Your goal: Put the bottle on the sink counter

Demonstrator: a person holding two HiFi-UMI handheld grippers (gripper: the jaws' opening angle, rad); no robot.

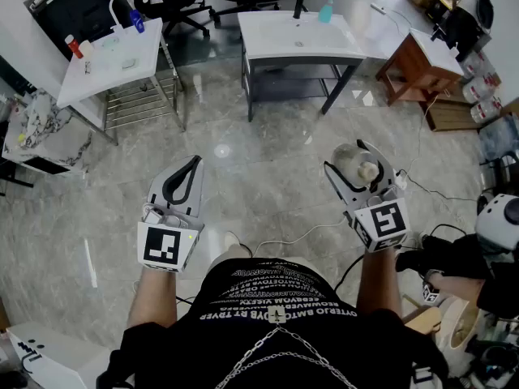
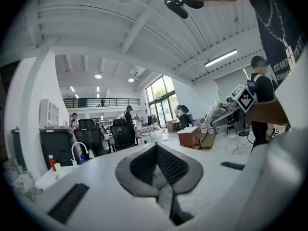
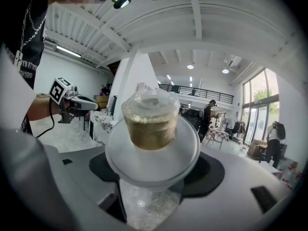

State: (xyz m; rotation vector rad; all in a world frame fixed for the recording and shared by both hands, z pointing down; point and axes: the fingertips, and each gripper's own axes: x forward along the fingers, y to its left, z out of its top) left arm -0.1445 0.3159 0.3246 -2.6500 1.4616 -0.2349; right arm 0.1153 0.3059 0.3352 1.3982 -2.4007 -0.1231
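Bottle [image 3: 150, 124]: clamped in my right gripper [image 1: 358, 162], cap forward. My left gripper [image 1: 191, 165]: jaws together, empty. Step: carry. Next: reach sink counter [image 1: 280, 45], well ahead; set upright.

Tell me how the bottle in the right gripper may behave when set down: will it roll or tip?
The bottle looks round and smooth, so it may slip between the pads or roll if laid sideways. Its body is wider than its gold collar, so upright it probably stands steady.
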